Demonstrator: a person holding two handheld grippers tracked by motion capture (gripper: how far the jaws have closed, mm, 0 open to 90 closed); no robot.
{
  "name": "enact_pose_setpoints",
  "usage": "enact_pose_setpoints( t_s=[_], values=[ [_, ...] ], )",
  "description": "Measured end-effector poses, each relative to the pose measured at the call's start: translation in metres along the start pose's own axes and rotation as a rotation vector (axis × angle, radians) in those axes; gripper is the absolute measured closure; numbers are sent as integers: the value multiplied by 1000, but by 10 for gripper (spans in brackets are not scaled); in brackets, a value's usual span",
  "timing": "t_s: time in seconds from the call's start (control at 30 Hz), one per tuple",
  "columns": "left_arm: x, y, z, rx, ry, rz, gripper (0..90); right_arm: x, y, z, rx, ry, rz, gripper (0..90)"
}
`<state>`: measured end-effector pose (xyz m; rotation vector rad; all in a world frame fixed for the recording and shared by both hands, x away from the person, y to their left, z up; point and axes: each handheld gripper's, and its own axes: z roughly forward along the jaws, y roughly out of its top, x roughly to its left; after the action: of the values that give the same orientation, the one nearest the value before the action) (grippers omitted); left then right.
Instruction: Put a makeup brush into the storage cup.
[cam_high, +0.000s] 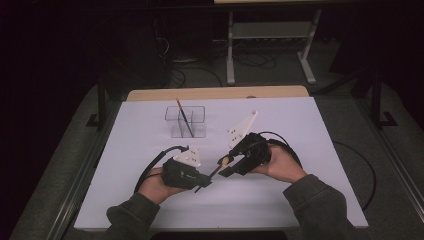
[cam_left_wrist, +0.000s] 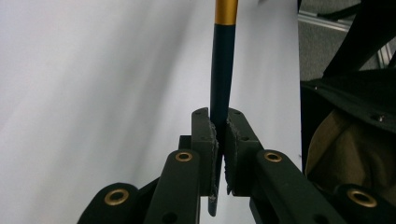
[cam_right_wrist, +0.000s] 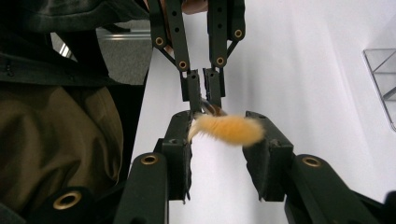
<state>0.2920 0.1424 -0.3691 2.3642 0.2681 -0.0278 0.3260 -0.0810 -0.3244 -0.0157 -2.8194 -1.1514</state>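
- Your left gripper (cam_high: 202, 186) sits over the near middle of the white table sheet (cam_high: 280, 200), its jaws clenched on the dark handle of a slim makeup brush with a gold ferrule and a tuft of orange bristles (cam_left_wrist: 221, 79).
- Your right gripper (cam_high: 223, 166) faces it from just beside, tips almost meeting. Its jaws stand apart on either side of the bristle tuft (cam_right_wrist: 227, 129); the tuft lies between the pads and brushes the left one, but they are not pressing on it.
- The brush's long axis runs from the left gripper's pads up and across to the right gripper, bristle end pointing into the right jaws, handle end poking out behind the left pads.
- In the left gripper view the handle rises almost straight ahead along the jaws, leaning slightly to one side.
- Ahead of both grippers, well apart, stands a clear plastic divided box (cam_high: 186, 121) with one thin dark-handled brush (cam_high: 184, 116) leaning in it.
- Bare sheet lies open to the outside of each gripper and between the grippers and the box.
- The sheet's near edge runs close under your forearms; its side edges lie well beyond each hand.
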Motion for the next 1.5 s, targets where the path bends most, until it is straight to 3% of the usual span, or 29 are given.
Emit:
enact_pose_setpoints(
  t_s=[0.23,0.5,0.73,0.93,1.0,1.17,1.3,1.5],
  values=[
    [0,2,1,-11,8,-8,835,-2,-5,6,-29,5,6,701],
    [5,-1,-6,-38,29,-30,835,-4,-7,6,-29,0,16,656],
    [4,-1,-3,-26,20,-31,835,-4,-7,8,-51,-8,23,659],
    [4,0,1,-25,13,-34,834,-4,-6,8,-73,-9,15,730],
    [3,1,2,-26,8,-26,834,-4,-6,8,-74,-3,9,797],
    [2,1,4,-13,4,-18,824,-4,-6,8,-60,23,12,827],
    [1,1,3,-15,11,-18,761,-2,-4,7,-27,25,9,830],
    [1,1,5,-9,5,-14,798,-1,3,4,3,22,-14,831]
  ],
)
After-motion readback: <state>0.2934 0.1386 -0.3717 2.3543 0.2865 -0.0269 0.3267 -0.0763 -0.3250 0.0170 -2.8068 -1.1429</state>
